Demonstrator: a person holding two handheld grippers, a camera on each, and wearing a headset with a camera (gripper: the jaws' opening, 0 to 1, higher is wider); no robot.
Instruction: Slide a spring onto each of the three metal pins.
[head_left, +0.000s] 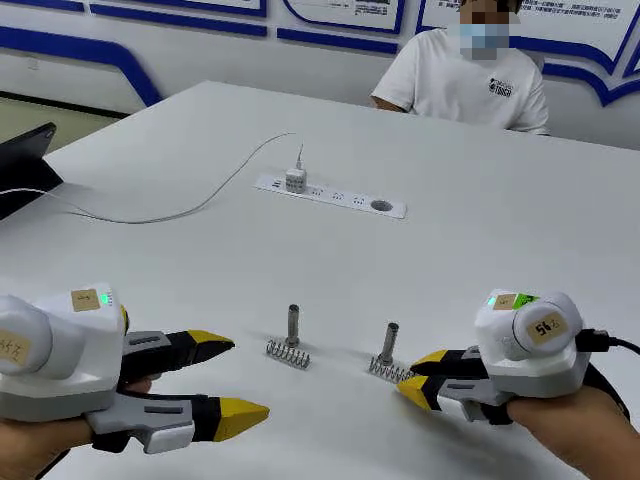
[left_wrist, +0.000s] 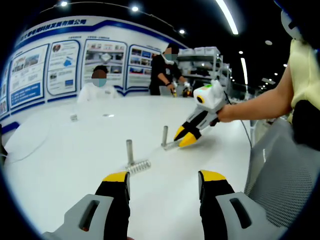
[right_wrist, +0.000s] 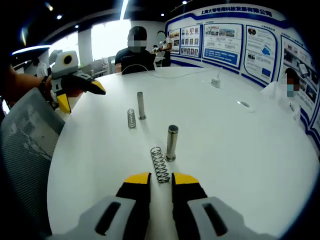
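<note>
Pickup stage: aiming right gripper (right_wrist: 161, 178) low, jaws narrowed to a slim gap at near end of spring (right_wrist: 159, 164) lying just ahead beside its upright pin (right_wrist: 171, 142); cannot tell whether pinching yet. Holding left gripper (left_wrist: 162, 176) spread wide, short of second spring (left_wrist: 139, 166) and second pin (left_wrist: 129, 151), likely leaving room.

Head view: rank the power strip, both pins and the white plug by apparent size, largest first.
1. Power strip, largest.
2. Left pin and right pin: alike, no ranking.
3. White plug: shorter but wider than a pin, and farther off, so unsure.
</note>
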